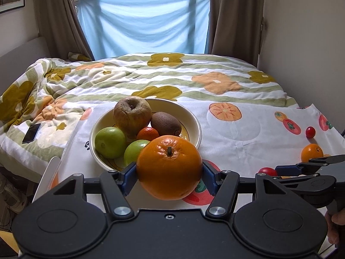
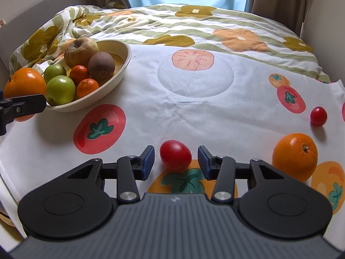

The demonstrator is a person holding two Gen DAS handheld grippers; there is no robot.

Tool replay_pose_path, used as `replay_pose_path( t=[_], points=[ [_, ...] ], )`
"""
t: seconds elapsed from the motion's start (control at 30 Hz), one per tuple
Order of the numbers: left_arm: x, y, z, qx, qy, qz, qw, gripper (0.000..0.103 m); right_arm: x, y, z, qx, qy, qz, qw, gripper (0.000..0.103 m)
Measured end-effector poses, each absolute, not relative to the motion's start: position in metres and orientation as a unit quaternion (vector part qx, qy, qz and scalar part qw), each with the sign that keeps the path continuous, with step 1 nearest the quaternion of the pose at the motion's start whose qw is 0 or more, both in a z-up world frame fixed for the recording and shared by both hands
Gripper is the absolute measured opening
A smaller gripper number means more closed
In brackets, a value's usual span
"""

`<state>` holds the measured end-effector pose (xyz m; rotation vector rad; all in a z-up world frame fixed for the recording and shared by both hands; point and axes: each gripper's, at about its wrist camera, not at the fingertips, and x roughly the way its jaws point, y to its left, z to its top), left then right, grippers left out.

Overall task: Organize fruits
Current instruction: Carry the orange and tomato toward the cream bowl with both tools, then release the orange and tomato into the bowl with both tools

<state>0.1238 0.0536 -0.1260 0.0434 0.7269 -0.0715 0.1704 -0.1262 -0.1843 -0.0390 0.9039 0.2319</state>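
Jaws of the left gripper (image 1: 170,176) pinch a large orange (image 1: 169,168) at its widest part, one blue pad on either flank, and the fruit hangs just short of the cream bowl (image 1: 197,127), whose near rim lies right behind it. Ahead of those jaws the bowl already holds a wrinkled brown apple (image 1: 132,116), a kiwi (image 1: 165,123), two green apples (image 1: 110,139) and a small mandarin (image 1: 148,134), so little free room is left. Dropped onto that heap, the round orange could roll off the front rim, or knock the mandarin out, because it would land on curved fruit rather than on the dish floor. The pads touch only a narrow band of glossy peel, so a tilt of the wrist could also let it slip early onto the printed cloth (image 1: 237,133).

Jaws of the right gripper (image 2: 176,159) stand spread, with a small red tomato (image 2: 175,155) between them, touching neither pad and sitting nearer the left one. Closing off-centre like that could nudge the tomato sideways, and it may squirt forward out of the gap, since it is smooth and egg-shaped on soft cloth. Squeezing hard could split its skin. To the right of these jaws lie a second orange (image 2: 295,154) and, farther ahead, a cherry tomato (image 2: 318,116), both loose and able to roll if the cloth is dragged
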Motion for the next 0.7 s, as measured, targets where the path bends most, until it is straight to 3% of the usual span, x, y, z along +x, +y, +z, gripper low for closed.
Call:
replay_pose_path(
  t=[0.2, 0.7],
  points=[
    [0.124, 0.053, -0.126, 0.022, 0.356, -0.037, 0.933, 0.066, 0.171, -0.123, -0.187, -0.022, 0.438, 0.112, 0.892, 0.048],
    [0.127, 0.066, -0.101, 0.018, 0.342, -0.029, 0.939, 0.066, 0.180, -0.106, -0.128, -0.022, 0.395, 0.140, 0.908, 0.047]
  ],
)
